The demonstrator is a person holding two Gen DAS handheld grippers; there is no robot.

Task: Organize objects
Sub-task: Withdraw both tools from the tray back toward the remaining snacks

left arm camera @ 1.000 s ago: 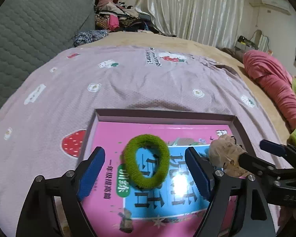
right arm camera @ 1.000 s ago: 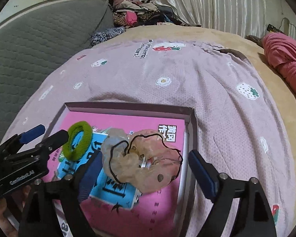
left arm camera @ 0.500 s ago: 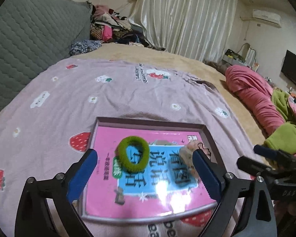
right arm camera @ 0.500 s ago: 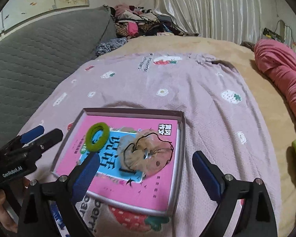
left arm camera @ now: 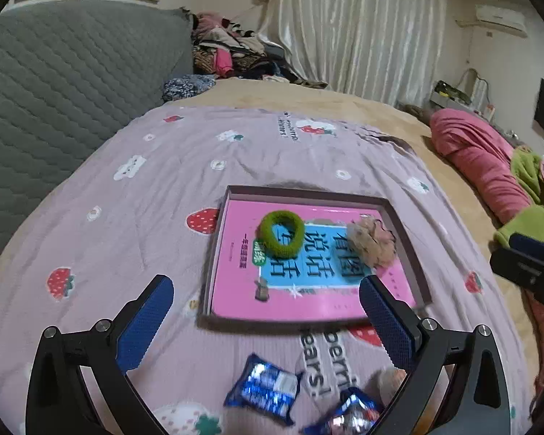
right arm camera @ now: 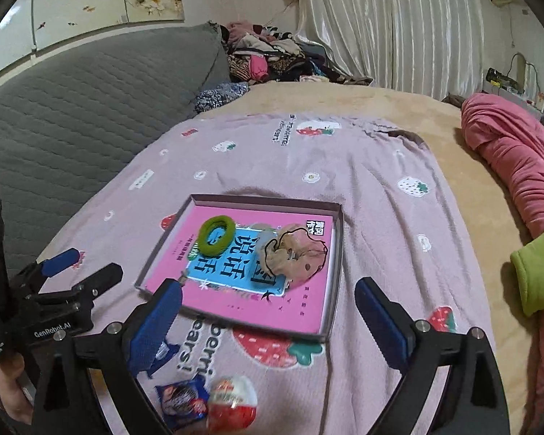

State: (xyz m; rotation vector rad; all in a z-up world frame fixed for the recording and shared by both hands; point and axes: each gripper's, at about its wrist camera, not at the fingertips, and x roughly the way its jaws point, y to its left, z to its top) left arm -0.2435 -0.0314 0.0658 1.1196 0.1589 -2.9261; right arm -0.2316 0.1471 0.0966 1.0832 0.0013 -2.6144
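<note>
A bed (left arm camera: 308, 94) is seen, covered by a lilac blanket (left arm camera: 156, 188) printed with strawberries and small flowers. A grey quilted headboard (left arm camera: 54, 83) is found at the left, and a rolled pink quilt (left arm camera: 478, 159) at the right edge.

A shallow rectangular box (left arm camera: 308, 192) is laid flat near the middle of the blanket. Its long axis runs from the near side toward the far curtains, slightly skewed in both views. A pink and blue book (left arm camera: 308, 290) is held inside it, with its printed characters seen upside down from the cameras.

A beige scrunchie (right arm camera: 295, 253) is rested on the book's right half. A green hair ring (left arm camera: 282, 233) is laid flat on the left half, near the scrunchie; contact cannot be told.

Nearer the cameras, blue snack packets (left arm camera: 263, 393) and a red and white egg-shaped candy (right arm camera: 232, 402) are scattered on the blanket.

The left claw (left arm camera: 264, 311) is opening, nothing being between its blue pads. The right claw (right arm camera: 268, 319) is likewise spread wide and empty.
</note>
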